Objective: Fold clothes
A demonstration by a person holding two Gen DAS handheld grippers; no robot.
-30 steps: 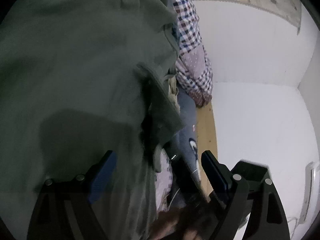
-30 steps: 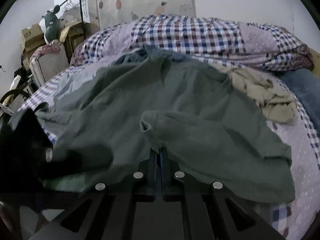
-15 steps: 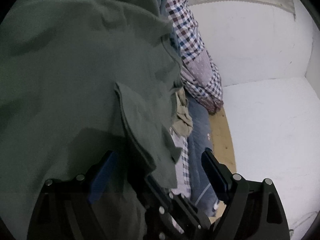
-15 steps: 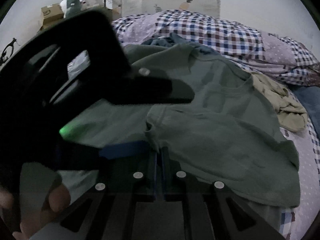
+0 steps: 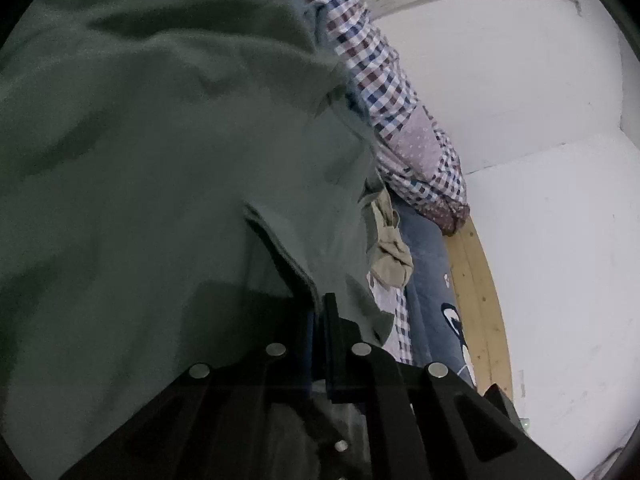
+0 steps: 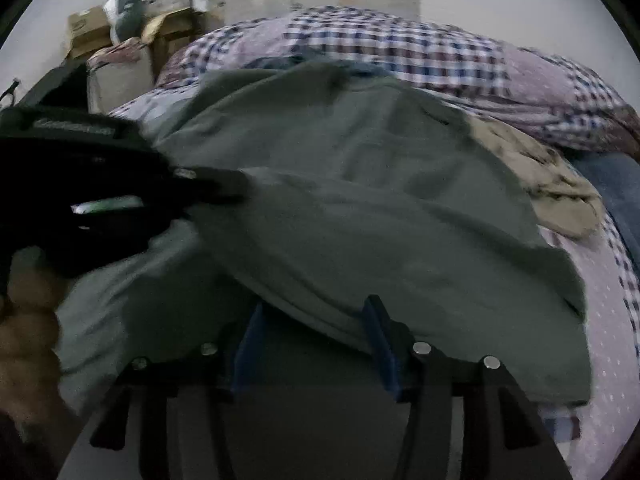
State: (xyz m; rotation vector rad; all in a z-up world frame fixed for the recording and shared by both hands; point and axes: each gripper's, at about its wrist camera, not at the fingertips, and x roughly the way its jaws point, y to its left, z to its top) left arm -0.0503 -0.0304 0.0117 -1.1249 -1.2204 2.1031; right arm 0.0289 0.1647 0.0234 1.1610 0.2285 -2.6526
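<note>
A large dark green shirt (image 5: 160, 160) lies spread over the bed and fills most of both views. My left gripper (image 5: 318, 316) is shut on a folded edge of the shirt. In the right wrist view that left gripper (image 6: 224, 184) comes in from the left and pinches the shirt's (image 6: 360, 200) edge, lifting it a little. My right gripper (image 6: 316, 320) is open, its blue-padded fingers apart, with a fold of the shirt draped just beyond them. A person's hand (image 6: 24, 340) holds the left tool.
A crumpled beige garment (image 6: 560, 192) and a blue denim piece (image 5: 428, 272) lie beyond the shirt. A checked quilt (image 6: 400, 48) is bunched along the bed's far side. The wooden bed frame (image 5: 476, 280) meets a white wall (image 5: 520, 120). Boxes (image 6: 88, 28) stand far left.
My left gripper has closed on the shirt's folded edge. My right gripper, shut on that fold before, has opened and let it go.
</note>
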